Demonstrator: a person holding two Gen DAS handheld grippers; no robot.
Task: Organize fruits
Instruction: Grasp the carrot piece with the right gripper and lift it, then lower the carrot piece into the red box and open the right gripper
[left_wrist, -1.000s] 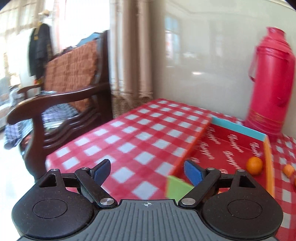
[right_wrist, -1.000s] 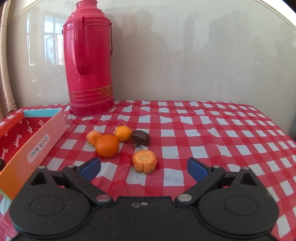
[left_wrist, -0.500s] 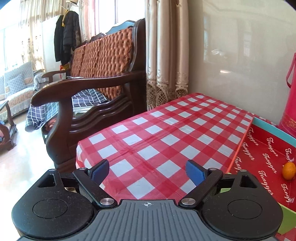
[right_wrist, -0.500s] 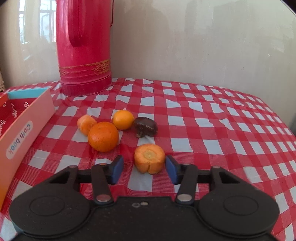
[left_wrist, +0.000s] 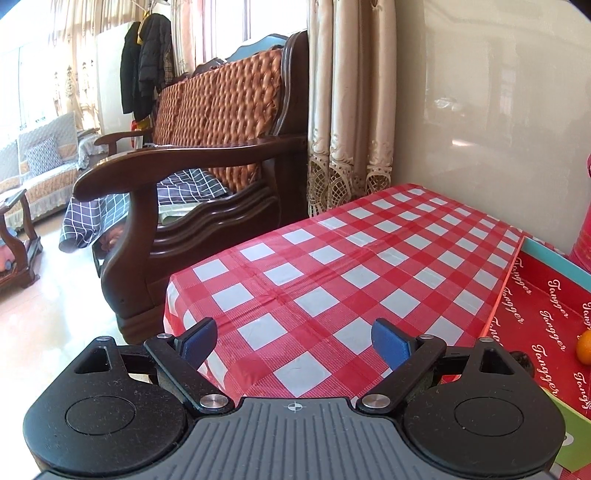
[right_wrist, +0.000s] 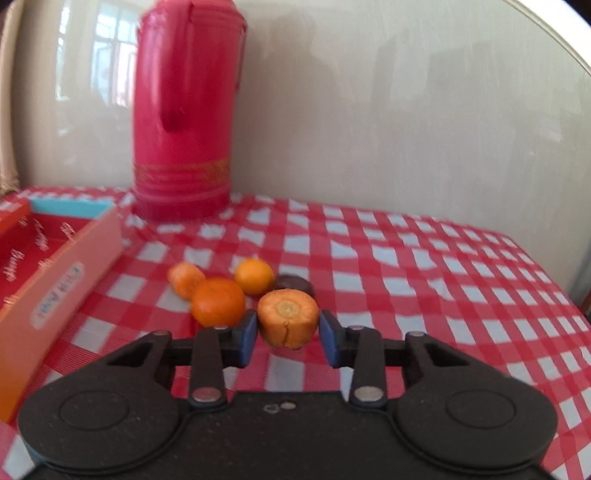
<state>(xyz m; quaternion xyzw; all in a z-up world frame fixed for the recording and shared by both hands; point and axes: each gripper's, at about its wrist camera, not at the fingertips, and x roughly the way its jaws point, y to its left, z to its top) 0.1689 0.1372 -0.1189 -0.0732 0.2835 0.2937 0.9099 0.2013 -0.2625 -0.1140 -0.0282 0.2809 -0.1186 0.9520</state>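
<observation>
My right gripper (right_wrist: 288, 332) is closing on an orange carrot stub (right_wrist: 288, 317); both blue pads press its sides and it hangs just above the checked cloth. Behind it lie a large orange (right_wrist: 218, 302), a small orange (right_wrist: 254, 276), another carrot piece (right_wrist: 185, 278) and a dark brown fruit (right_wrist: 295, 284). The open red box (right_wrist: 55, 295) stands at the left. In the left wrist view my left gripper (left_wrist: 295, 341) is open with nothing between its fingers, over the cloth to the left of the box (left_wrist: 535, 314). One small orange (left_wrist: 583, 350) lies in that box.
A tall red thermos (right_wrist: 188, 110) stands against the wall behind the fruit. Beyond the table's left edge is a dark wooden armchair (left_wrist: 184, 166), with curtains (left_wrist: 347, 110) in the corner. The checked tablecloth (left_wrist: 332, 266) reaches the table's near-left corner.
The right jaws went from wide open to shut on the carrot stub, which now sits higher off the cloth. The left view swung left, away from the box and toward the armchair.
</observation>
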